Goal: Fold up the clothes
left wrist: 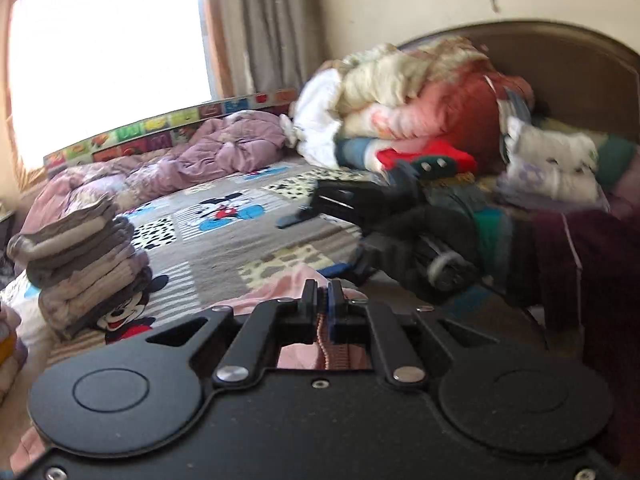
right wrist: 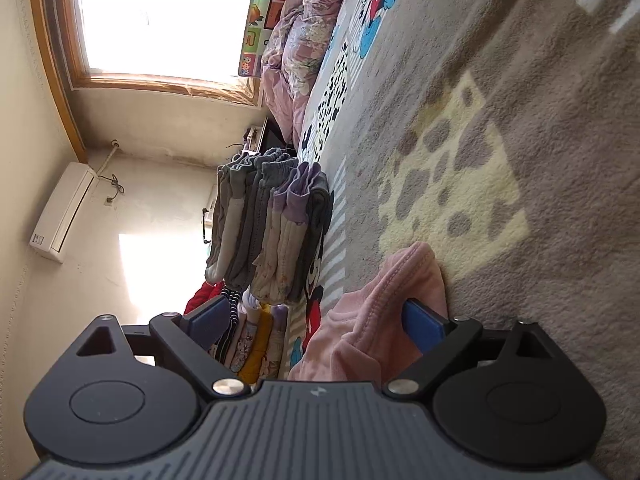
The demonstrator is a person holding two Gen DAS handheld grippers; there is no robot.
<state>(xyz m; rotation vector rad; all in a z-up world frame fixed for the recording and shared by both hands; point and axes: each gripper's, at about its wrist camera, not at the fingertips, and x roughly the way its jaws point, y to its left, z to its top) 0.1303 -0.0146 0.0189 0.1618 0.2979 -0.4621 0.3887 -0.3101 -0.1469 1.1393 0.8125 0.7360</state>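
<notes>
A: Left gripper (left wrist: 323,300) is pinched on the pink garment (left wrist: 280,292), low over the bed (left wrist: 224,248).

B: Right gripper (right wrist: 320,320) gapes wide, cloth probably just brushing one finger. If only one side lifts, the fold skews; the stack (right wrist: 272,224) sits near.

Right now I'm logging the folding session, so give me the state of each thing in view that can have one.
left gripper: shut on the pink garment
right gripper: open, jaws wide, pink cloth between them
pink garment: unfolded, bunched on the bed
grey and lilac stack: folded, piled on the bed
lilac quilt: rumpled by the window
clothes heap: unfolded, against the headboard
</notes>
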